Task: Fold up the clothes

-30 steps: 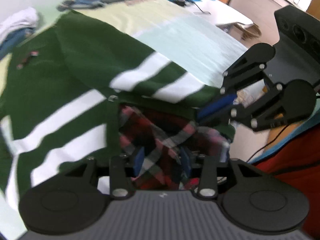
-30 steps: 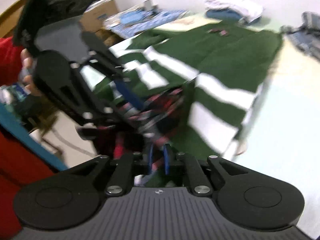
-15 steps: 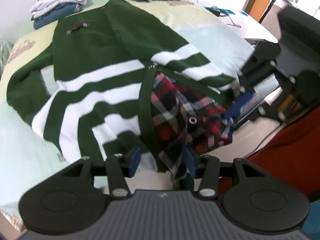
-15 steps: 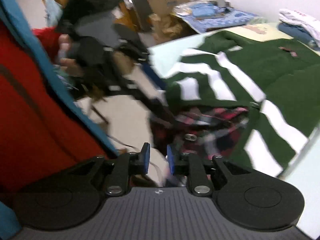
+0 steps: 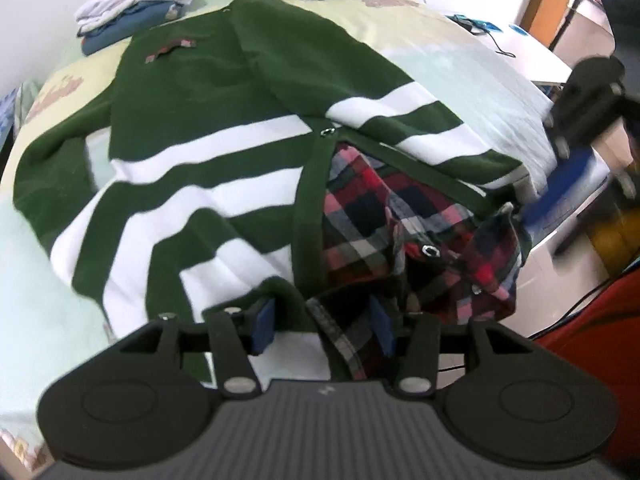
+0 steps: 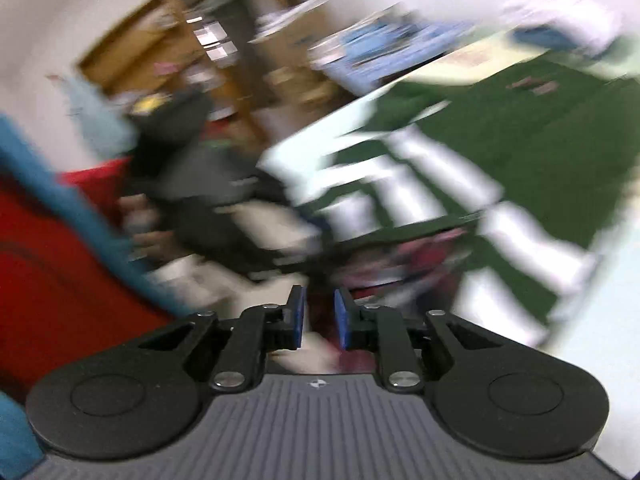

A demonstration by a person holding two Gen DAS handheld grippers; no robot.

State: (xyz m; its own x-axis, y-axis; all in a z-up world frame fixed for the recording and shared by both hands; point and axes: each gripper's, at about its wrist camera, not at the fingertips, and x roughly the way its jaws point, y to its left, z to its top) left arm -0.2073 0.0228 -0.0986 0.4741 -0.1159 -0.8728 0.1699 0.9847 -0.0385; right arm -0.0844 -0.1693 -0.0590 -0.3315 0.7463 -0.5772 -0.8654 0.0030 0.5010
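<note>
Across the middle of the left wrist view a green cardigan (image 5: 224, 152) with white stripes lies spread on a pale bed (image 5: 480, 76), its plaid lining (image 5: 372, 208) turned out at lower centre. At the bottom edge the left gripper (image 5: 324, 322) stands released, its pads apart over the hem with cloth between them. At the right edge the right gripper (image 5: 560, 184) is blurred; its own view shows it (image 6: 320, 318) narrowly parted, gripping nothing. Folded clothes (image 5: 132, 4) sit upper left
</note>
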